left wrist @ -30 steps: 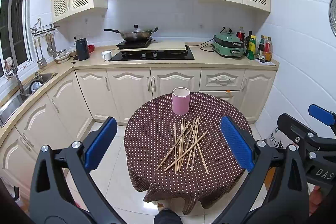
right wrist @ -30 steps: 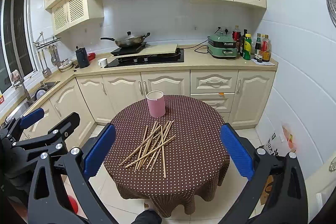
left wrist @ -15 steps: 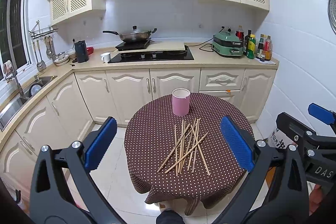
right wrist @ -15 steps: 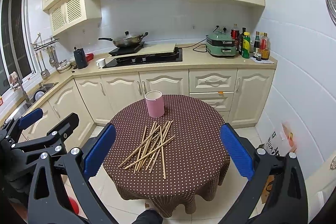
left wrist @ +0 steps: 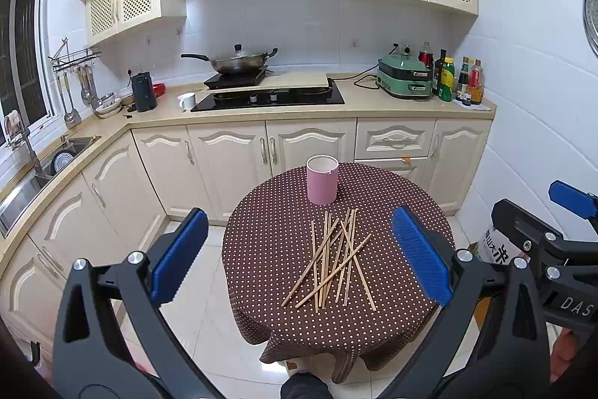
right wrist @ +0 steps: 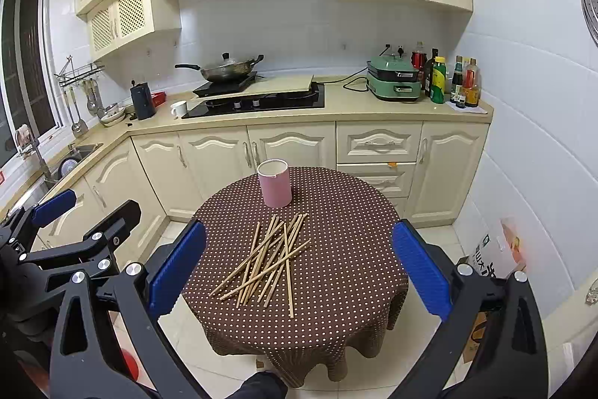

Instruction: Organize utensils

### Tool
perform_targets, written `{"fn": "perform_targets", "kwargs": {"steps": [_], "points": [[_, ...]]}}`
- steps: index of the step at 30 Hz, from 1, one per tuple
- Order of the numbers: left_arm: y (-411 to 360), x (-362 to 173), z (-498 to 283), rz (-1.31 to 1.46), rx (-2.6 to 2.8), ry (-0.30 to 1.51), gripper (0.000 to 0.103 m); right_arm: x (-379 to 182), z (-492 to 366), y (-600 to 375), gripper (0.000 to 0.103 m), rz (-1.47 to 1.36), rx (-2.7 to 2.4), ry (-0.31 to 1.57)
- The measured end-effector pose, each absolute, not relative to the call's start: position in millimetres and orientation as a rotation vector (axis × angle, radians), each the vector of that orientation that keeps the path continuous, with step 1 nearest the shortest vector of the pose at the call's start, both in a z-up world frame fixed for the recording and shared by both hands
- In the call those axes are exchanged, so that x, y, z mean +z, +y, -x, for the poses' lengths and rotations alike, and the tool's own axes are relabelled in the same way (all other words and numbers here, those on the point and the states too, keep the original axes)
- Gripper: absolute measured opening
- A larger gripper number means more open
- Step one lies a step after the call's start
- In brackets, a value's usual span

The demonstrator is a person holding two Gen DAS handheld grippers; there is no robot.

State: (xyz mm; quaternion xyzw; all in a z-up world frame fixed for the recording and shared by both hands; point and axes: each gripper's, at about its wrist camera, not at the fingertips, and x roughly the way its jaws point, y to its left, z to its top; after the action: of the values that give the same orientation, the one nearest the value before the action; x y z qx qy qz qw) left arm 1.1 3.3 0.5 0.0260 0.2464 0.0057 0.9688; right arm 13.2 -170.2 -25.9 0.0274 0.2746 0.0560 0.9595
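Several wooden chopsticks [left wrist: 332,260] lie in a loose crossed pile on a round table with a brown polka-dot cloth [left wrist: 269,249]. A pink cylindrical cup [left wrist: 322,179] stands upright behind the pile, empty as far as I can see. The pile [right wrist: 269,258] and the cup [right wrist: 274,183] also show in the right wrist view. My left gripper [left wrist: 299,257] is open and empty, held well above and short of the table. My right gripper [right wrist: 299,260] is open and empty at about the same height. Each gripper shows at the edge of the other's view.
Cream kitchen cabinets and a counter [left wrist: 373,101] run behind the table, with a hob, a wok [left wrist: 239,62], a green appliance [left wrist: 405,79] and bottles. A sink [left wrist: 63,156] is at left. A bag [left wrist: 497,253] stands on the tiled floor at right.
Both views have shifted slightly, with the table sitting a little nearer and lower. Both grippers stay open and empty. The chopsticks and cup have not moved.
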Motion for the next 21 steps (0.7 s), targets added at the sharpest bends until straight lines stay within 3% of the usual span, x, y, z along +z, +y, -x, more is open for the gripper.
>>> {"fn": "perform_targets", "kwargs": {"steps": [21], "points": [[8.1, 5.6, -2.3, -0.057, 0.009, 0.483, 0.097, -24.6, -10.3, -168.5, 0.096, -0.058, 0.109, 0.555]]}}
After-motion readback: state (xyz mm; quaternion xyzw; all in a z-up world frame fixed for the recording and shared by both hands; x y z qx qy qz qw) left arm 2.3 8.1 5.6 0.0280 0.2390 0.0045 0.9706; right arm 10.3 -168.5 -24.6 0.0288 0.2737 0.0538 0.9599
